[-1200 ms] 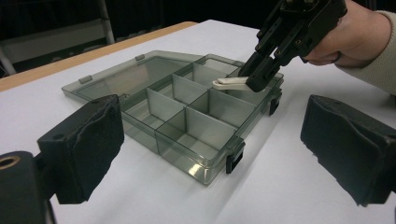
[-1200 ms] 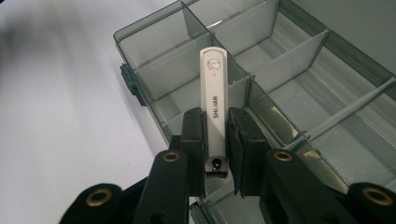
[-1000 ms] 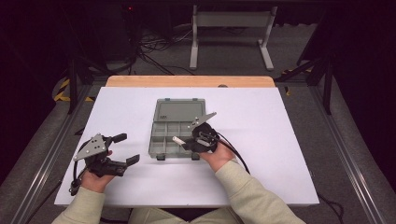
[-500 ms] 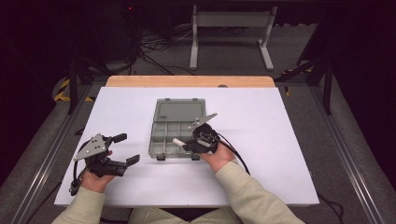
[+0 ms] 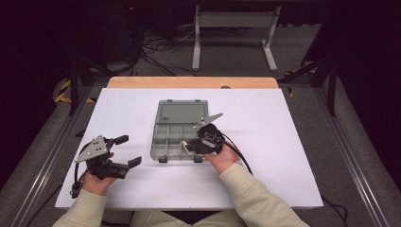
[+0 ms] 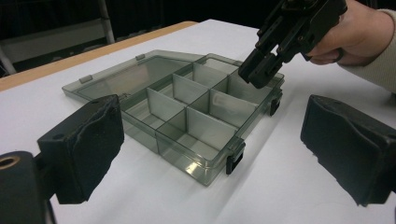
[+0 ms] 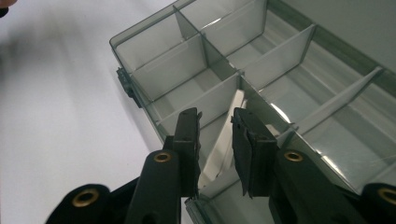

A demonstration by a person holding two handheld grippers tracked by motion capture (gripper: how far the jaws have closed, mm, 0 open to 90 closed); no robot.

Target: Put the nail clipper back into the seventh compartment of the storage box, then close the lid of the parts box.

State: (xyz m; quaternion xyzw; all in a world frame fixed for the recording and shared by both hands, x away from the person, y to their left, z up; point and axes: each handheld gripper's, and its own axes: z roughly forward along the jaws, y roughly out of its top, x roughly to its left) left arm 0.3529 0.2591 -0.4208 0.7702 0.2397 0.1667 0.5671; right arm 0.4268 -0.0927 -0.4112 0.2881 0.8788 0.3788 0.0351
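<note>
White surface (image 5: 283, 142) is carrying a smoky clear plastic compartment box (image 5: 176, 137); my right gripper (image 7: 215, 140), narrowly parted around a white strip (image 7: 222, 154), is hanging over its lower-right cell; my left gripper (image 6: 210, 154) is waiting wide open, empty.

A box (image 5: 182, 130) of smoky-grey see-through plastic lies open on the white table (image 5: 283, 142), near the table's middle, its lid (image 5: 183, 112) folded flat on the far side of the box. The tray (image 6: 196, 126) is split by thin walls into small compartments, and two dark latches (image 6: 235, 158) sit on the box's near edge. A white strip (image 7: 224, 140) stands tilted in a compartment at the box's near right corner, its lower part between the right gripper's (image 7: 215, 144) slightly parted jaws
</note>
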